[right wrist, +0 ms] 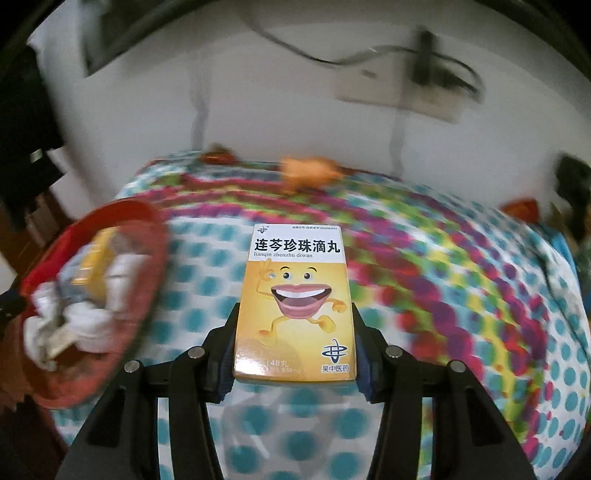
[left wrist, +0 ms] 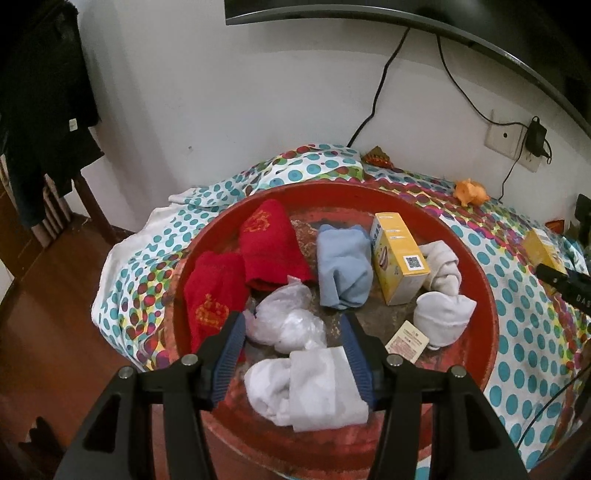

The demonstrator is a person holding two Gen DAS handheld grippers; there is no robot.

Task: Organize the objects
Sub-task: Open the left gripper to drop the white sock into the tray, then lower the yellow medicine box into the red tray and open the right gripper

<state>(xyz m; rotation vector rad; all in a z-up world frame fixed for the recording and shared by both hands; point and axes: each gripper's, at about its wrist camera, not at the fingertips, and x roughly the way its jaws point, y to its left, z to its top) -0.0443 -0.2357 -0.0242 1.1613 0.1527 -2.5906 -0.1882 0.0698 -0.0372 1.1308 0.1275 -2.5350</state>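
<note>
A round red tray (left wrist: 476,291) lies on a dotted cloth (left wrist: 528,332). It holds two red towels (left wrist: 269,247), a blue cloth (left wrist: 343,269), a yellow medicine box (left wrist: 397,258), white socks (left wrist: 443,269), a clear plastic bag (left wrist: 288,317) and a white sock bundle (left wrist: 306,391). My left gripper (left wrist: 295,328) is open above the tray, its fingers either side of the bag and the bundle. My right gripper (right wrist: 295,317) is shut on a second yellow medicine box (right wrist: 295,306) above the cloth; this box also shows at the right in the left wrist view (left wrist: 543,251). The tray (right wrist: 151,225) is to its left.
An orange toy (left wrist: 471,192) and a small red packet (left wrist: 376,157) lie near the wall. Cables run to a wall socket (left wrist: 506,136) under a monitor (left wrist: 443,22). Dark clothes (left wrist: 44,92) hang at the left over a wooden floor (left wrist: 55,332).
</note>
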